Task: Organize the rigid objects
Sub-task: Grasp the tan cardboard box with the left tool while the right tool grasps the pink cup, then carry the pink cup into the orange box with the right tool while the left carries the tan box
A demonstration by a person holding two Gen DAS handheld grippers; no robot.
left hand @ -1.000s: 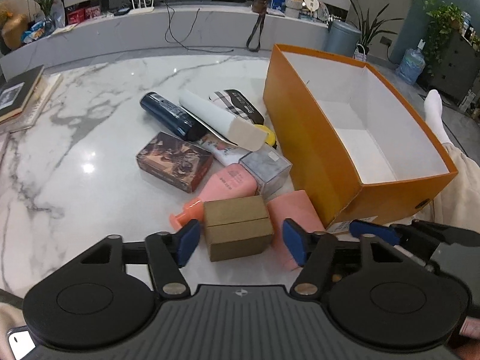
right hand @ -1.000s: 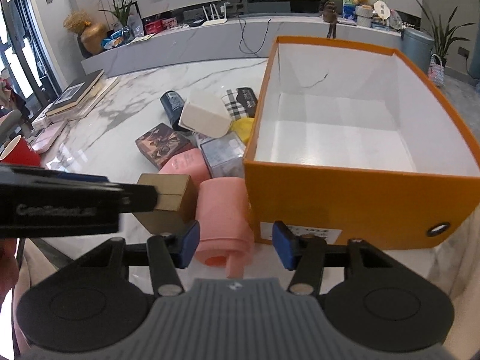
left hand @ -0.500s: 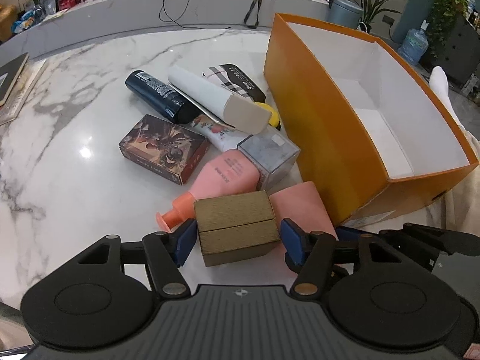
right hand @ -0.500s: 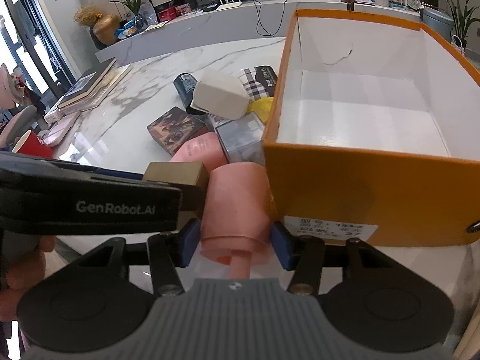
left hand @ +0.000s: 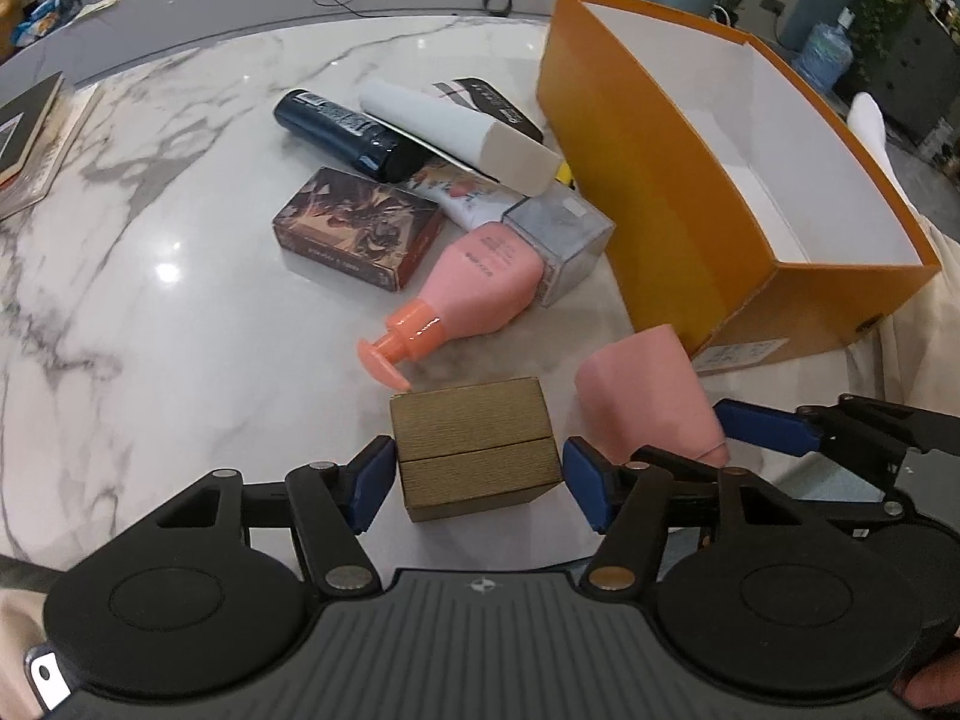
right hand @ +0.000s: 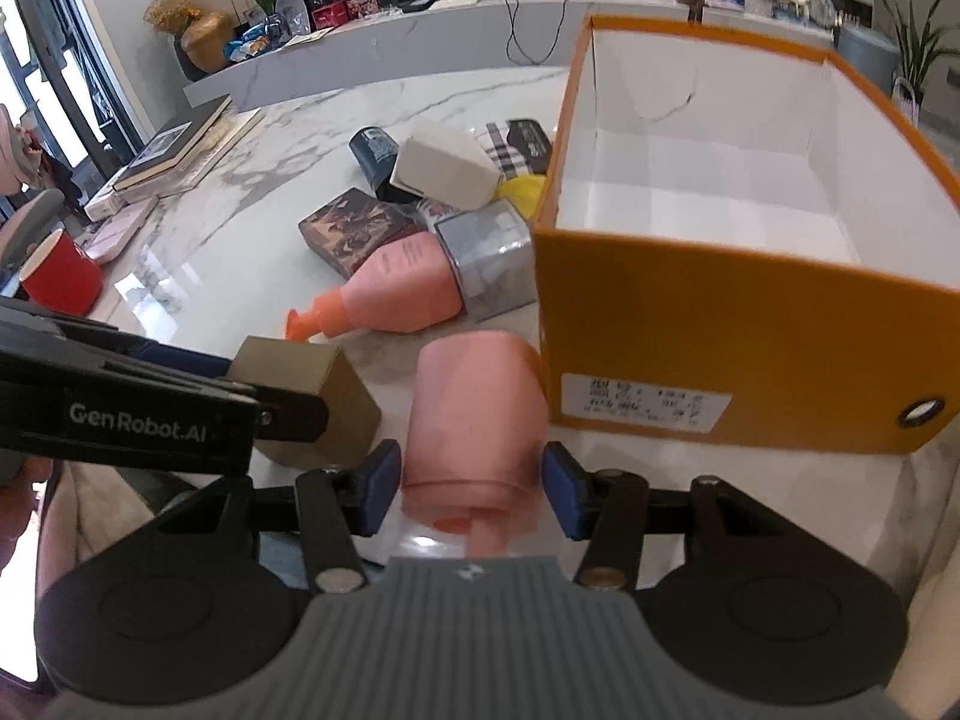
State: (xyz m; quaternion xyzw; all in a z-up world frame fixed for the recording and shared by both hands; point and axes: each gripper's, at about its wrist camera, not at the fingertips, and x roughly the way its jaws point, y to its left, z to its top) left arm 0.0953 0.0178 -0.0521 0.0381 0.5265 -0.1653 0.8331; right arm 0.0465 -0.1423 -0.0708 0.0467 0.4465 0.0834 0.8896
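A brown cardboard box (left hand: 474, 444) sits between the blue pads of my left gripper (left hand: 477, 480). The pads lie against its two sides while the jaws are opening. In the right wrist view the same brown box (right hand: 336, 396) shows partly behind the left gripper's black arm. My right gripper (right hand: 471, 480) has a pale pink bottle (right hand: 474, 414) between its pads, cap end toward the camera. These jaws are opening too, with the pads still at the bottle's sides. The orange box (left hand: 690, 228) with a white inside stands open just right of both.
A pile lies on the marble table (left hand: 180, 312): a pink pump bottle (left hand: 480, 276), a dark patterned box (left hand: 354, 228), a clear grey cube (left hand: 558, 234), a navy can (left hand: 342, 126) and a white tube (left hand: 456, 132). Books (right hand: 174, 144) and a red cup (right hand: 60, 276) stand at the left.
Both grippers closed in on their objects. The brown box now sits clear of the pump bottle, nearer the table's front edge. The pink bottle has come slightly away from the orange box.
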